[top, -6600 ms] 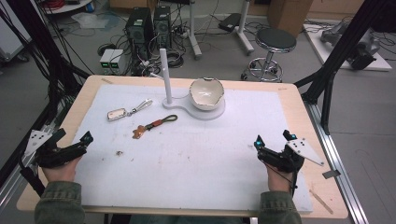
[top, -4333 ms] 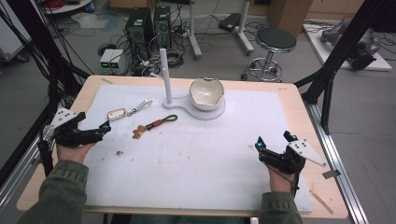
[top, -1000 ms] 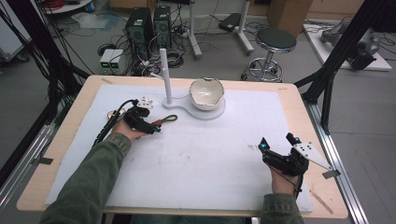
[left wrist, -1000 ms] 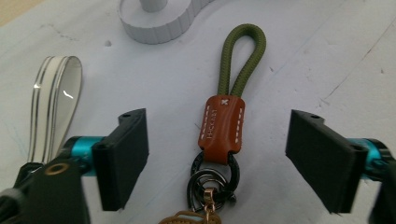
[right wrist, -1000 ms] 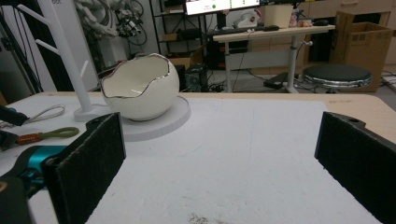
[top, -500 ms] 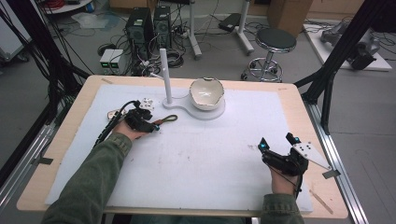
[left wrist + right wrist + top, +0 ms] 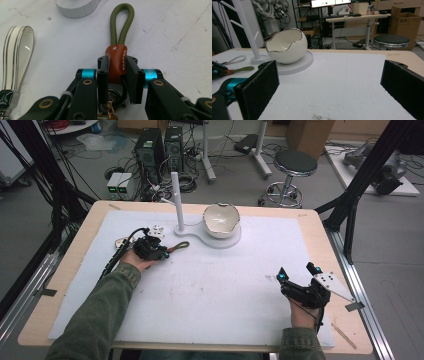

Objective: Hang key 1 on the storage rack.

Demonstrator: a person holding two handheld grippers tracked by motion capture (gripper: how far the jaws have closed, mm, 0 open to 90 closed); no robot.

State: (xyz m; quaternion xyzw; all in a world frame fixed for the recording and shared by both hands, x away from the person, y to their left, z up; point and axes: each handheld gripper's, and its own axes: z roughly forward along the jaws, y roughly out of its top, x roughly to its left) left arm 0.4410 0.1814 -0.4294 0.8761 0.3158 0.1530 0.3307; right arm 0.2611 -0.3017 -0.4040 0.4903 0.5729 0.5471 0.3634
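Our left claw [image 7: 117, 72] has just been closing onto the keychain's brown leather tab [image 7: 116, 62] (right claw [image 7: 329, 82] idles wide open), so we'd lift slow and straight.

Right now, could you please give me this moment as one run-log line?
left gripper: just closed, shut on keychain's brown tab | right gripper: open, holding nothing | keychain on mat

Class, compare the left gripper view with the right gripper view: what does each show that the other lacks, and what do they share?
Left gripper view: the left gripper, its jaws having just closed, shut on the brown leather tab of the green cord keychain; a white strap loop lies beside it.
Right gripper view: the right gripper open, with an eggshell-shaped bowl ahead.
Both: the white table mat and the green cord.
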